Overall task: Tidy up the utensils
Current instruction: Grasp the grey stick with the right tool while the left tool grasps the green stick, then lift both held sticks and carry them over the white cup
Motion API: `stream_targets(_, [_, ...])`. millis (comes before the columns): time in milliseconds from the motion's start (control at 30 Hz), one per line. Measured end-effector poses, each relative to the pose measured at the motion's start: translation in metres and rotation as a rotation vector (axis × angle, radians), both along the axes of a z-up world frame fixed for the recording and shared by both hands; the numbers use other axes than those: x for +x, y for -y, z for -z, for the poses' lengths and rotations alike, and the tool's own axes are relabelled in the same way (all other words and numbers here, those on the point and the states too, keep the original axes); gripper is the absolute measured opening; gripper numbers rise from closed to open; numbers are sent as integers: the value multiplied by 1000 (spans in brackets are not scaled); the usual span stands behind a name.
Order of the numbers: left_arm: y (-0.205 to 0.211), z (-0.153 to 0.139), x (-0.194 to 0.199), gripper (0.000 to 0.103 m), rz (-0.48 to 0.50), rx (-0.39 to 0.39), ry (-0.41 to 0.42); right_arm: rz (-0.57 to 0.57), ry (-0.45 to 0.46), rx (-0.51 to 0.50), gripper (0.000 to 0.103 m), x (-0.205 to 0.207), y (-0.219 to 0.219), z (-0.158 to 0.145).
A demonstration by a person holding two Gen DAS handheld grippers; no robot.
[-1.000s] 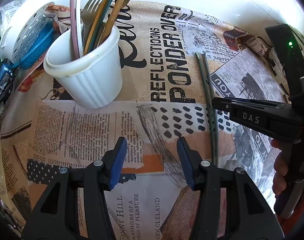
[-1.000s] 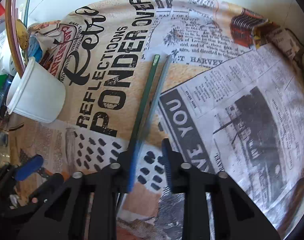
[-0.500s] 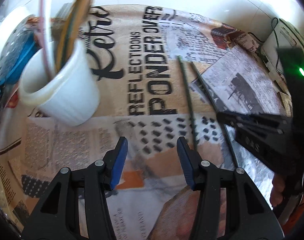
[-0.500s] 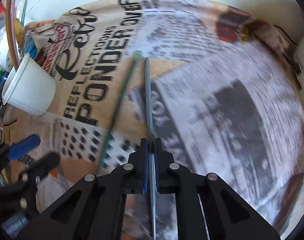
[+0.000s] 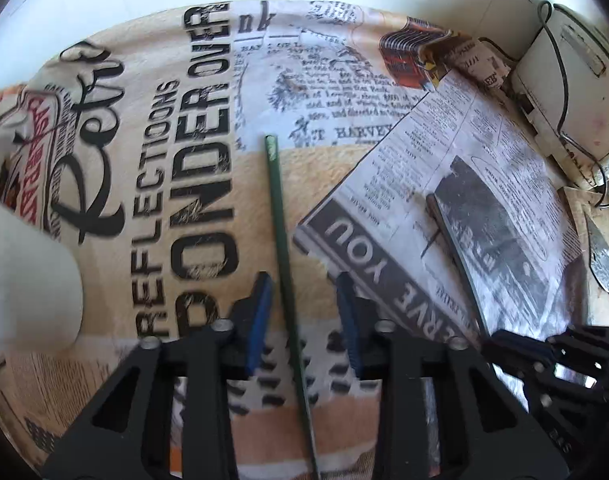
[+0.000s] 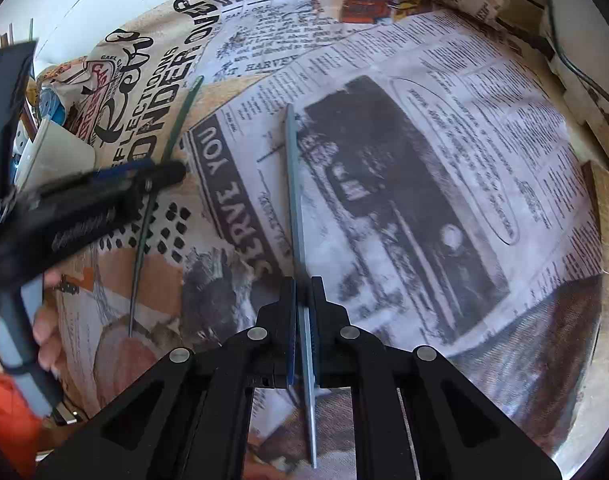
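A dark green chopstick [image 5: 282,248] lies on the newspaper-print cloth [image 5: 208,128]. My left gripper [image 5: 303,296] is open, its blue-padded jaws on either side of the stick, not touching it. The stick also shows in the right wrist view [image 6: 172,140]. My right gripper [image 6: 303,296] is shut on a grey chopstick [image 6: 294,184] and holds it just above the cloth, pointing away from me. The grey chopstick also shows in the left wrist view [image 5: 454,248]. The white ribbed utensil cup [image 5: 28,280] stands at the left edge; its contents are out of view.
A white appliance with a black cord [image 5: 568,80] stands at the far right. A metal utensil [image 5: 602,256] lies on a wooden board at the right edge. The cup [image 6: 52,152] and blue items sit at the left in the right wrist view.
My right gripper closed on the grey chopstick and carried it right, away from the green one. My left gripper moved right, and its open jaws came to straddle the green chopstick.
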State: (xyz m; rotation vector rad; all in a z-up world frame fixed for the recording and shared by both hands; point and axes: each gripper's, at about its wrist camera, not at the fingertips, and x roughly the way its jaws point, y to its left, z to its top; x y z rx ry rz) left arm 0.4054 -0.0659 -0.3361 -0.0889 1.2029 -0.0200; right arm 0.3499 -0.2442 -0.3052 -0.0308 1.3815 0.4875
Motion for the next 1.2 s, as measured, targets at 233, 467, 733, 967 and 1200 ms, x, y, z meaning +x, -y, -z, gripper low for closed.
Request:
stream_targets(233, [13, 1, -12, 4, 78, -9, -7, -14, 17, -4, 6, 2, 9, -5])
stream_targets(467, [21, 1, -43, 4, 143, -55, -37, -42, 38, -24, 18, 27, -17, 1])
stream_targets(733, [23, 1, -60, 4, 174, -87, -63, -100, 112, -80, 18, 36, -36, 2])
stream_targets(967, [25, 2, -47, 4, 179, -81, -74, -128, 157, -131, 7, 29, -47, 4])
stream_targets(1200, [37, 3, -23, 6, 190, -101, -92, -40, 131, -60, 7, 28, -6, -7])
